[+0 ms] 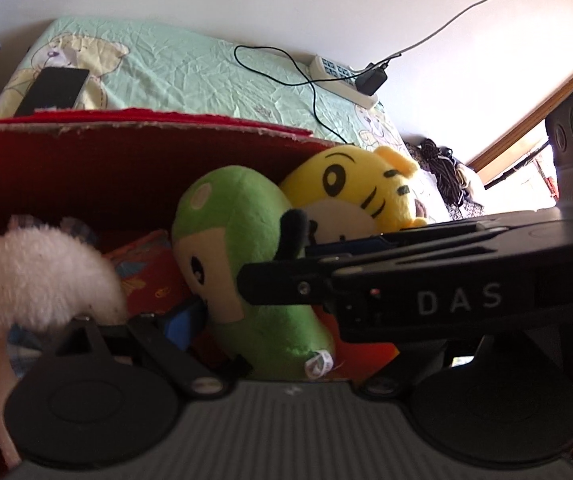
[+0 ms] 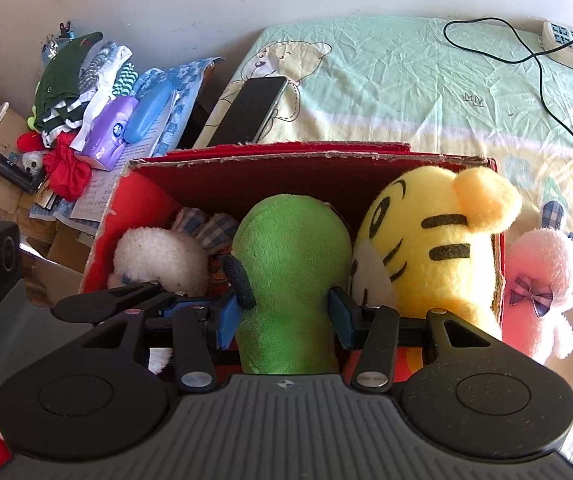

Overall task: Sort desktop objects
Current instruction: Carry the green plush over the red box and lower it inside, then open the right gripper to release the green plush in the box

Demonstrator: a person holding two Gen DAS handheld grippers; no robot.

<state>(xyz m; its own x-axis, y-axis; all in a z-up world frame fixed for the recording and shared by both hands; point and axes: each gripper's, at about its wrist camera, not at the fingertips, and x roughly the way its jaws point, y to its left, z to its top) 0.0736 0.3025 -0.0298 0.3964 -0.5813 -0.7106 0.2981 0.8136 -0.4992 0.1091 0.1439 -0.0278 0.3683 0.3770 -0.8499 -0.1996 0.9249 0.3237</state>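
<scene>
Inside the red box (image 2: 366,156) on the bed, right tool (image 2: 284,312) clamped on green plush (image 2: 290,264), yellow tiger plush (image 2: 438,248) pressing beside it, white plush (image 2: 158,258) opposite; left tool (image 1: 190,332) crowded low, whether apart or together unclear; pink plush (image 2: 542,280) outside.

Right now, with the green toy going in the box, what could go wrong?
The right gripper has its blue pads on either side of the soft green plush toy, which stands tall in the red cardboard box; once let go, it may tip over. The yellow striped tiger plush leans over the box's edge and could get nudged out. The fluffy pink plush remains outside.
</scene>
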